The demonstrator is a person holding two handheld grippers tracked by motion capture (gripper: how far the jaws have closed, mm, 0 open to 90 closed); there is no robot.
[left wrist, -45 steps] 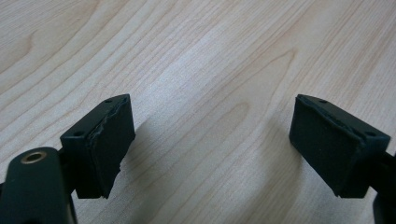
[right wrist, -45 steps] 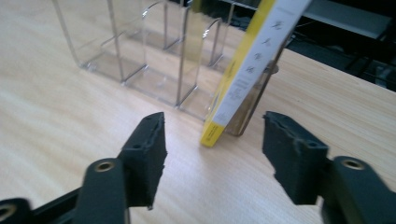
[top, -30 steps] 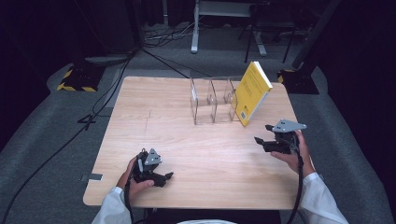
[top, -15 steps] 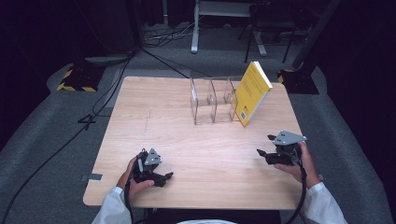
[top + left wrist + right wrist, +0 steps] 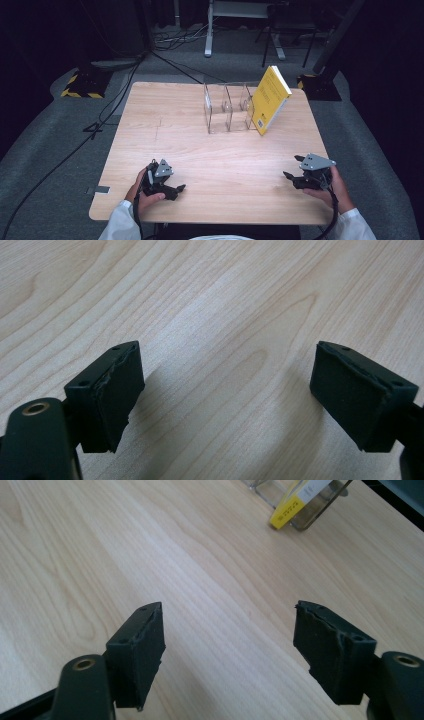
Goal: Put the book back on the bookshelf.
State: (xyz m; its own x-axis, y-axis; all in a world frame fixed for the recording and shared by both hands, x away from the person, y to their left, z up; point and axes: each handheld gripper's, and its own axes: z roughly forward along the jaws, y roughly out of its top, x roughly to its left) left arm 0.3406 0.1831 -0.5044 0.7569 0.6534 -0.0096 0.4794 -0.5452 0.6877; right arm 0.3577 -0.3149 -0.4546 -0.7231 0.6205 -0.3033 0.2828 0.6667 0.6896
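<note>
Yellow book (image 5: 270, 100) leans tilted in clear rack's (image 5: 225, 107) right end, prob. stiff, light, slick-covered, best gripped by top edge; left gripper (image 5: 172, 189) and right gripper (image 5: 295, 167), well short of rack, both gape wide, empty.

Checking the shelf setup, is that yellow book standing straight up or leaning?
Leaning. The yellow book tilts with its top toward the right, bottom edge at the clear divider rack.

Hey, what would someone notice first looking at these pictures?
The yellow book stands out, leaning tilted in the right end of the clear rack at the far side of the wooden table. Near the front edge, the left gripper and right gripper sit open, holding nothing.
</note>
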